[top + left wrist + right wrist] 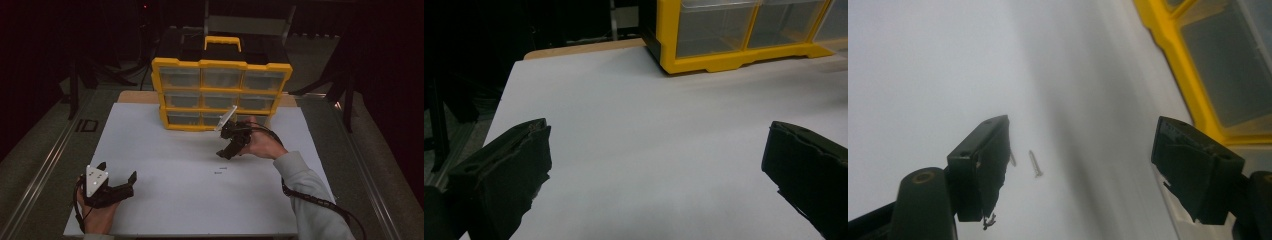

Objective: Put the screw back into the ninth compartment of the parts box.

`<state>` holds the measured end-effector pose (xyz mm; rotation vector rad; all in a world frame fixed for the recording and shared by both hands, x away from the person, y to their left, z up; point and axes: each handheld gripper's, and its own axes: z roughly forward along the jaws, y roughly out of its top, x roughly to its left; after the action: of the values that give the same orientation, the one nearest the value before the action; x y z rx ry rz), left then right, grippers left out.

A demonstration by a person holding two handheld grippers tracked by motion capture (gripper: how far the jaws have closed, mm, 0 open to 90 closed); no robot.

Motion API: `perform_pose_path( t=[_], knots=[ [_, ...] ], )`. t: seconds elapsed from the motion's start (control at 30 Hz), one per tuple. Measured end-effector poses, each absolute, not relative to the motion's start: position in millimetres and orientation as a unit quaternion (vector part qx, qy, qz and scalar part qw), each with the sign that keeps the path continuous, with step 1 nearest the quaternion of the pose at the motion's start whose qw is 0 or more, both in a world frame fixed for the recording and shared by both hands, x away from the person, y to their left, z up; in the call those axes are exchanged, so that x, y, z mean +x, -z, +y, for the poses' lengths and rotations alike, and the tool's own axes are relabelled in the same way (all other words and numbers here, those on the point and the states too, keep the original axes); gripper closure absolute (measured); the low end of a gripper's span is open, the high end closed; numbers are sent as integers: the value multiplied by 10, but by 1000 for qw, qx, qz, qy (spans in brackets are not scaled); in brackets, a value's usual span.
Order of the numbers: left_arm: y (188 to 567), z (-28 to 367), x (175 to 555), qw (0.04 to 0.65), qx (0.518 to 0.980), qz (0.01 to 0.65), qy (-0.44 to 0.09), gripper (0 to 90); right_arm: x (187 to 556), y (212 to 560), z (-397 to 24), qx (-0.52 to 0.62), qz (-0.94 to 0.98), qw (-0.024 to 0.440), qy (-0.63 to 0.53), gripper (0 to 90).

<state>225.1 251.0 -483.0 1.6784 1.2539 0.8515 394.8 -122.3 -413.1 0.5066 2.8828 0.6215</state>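
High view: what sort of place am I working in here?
Probably a dim lab or workshop bench. A white tabletop carries a yellow drawer organizer and small screws, with dark stands beside it.

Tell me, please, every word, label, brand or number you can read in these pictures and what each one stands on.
No text can be read for certain.
Large dark marks on the floor left of the table look like "ID", too dim to be sure.
The yellow drawer cabinet shows no readable label or brand.
Small dark marks on the table near the right gripper are screws, not writing.
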Motion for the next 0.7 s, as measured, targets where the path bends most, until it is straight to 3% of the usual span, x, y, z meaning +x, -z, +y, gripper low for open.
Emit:
perform_pose_path(
  t=[0.7],
  knots=[
    [4829, 2511, 2251, 426, 672, 501, -341, 3, 3922, 4527, -1220, 167, 968, 51, -180, 255]
  ],
)
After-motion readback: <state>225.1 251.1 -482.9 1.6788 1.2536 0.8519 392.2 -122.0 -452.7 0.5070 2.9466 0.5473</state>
